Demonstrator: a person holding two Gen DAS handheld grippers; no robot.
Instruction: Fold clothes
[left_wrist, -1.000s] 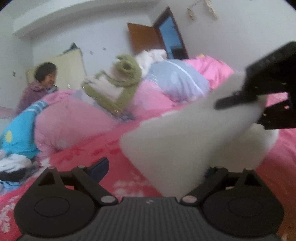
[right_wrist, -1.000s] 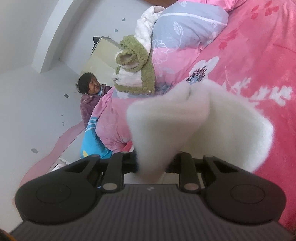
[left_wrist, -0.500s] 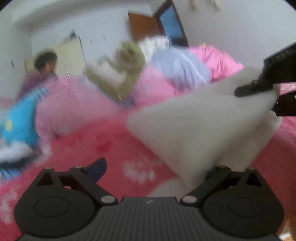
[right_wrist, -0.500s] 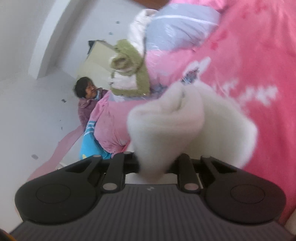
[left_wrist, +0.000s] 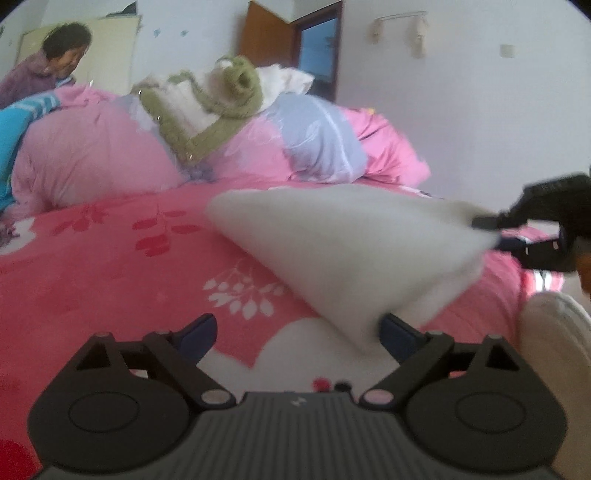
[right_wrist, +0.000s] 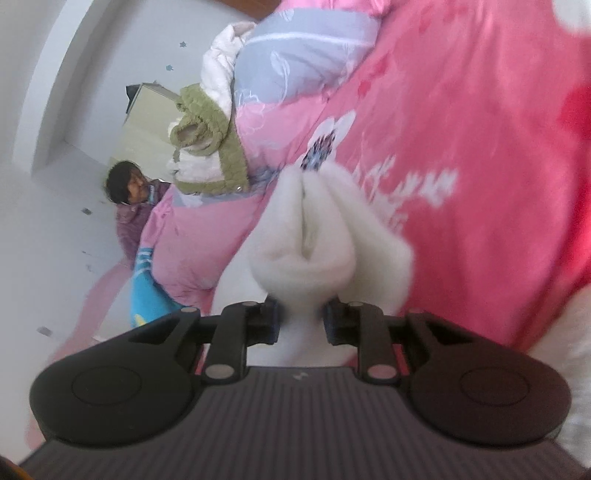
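A white fleece garment (left_wrist: 343, 251) is being held stretched above the pink floral bedspread (left_wrist: 110, 266), its long axis running from the left gripper (left_wrist: 299, 332) across to the right gripper (left_wrist: 517, 229), which is seen at the far right of the left wrist view. The cloth is tapering toward both ends, with its broad folded edge pointing toward the heaped pink and lilac duvet (left_wrist: 303, 140) behind it. The left gripper's jaws are standing wide apart, and only the right blue pad (left_wrist: 397, 334) is touching the garment's near corner. In the right wrist view the right gripper (right_wrist: 300, 325) is clenched on a bunched fold of the white fleece garment (right_wrist: 306, 236), which is pointing away along the fingers.

The bedspread is covering a bed; an olive and cream fleece (left_wrist: 207, 107) is lying on top of the duvet. A woman in a purple jacket (left_wrist: 44, 70) is bending beside the duvet's far left end, and a brown door (left_wrist: 266, 40) is standing open behind it.

Compared with 1 second ago, the garment is being held lower and flatter, and the left gripper has been opened.
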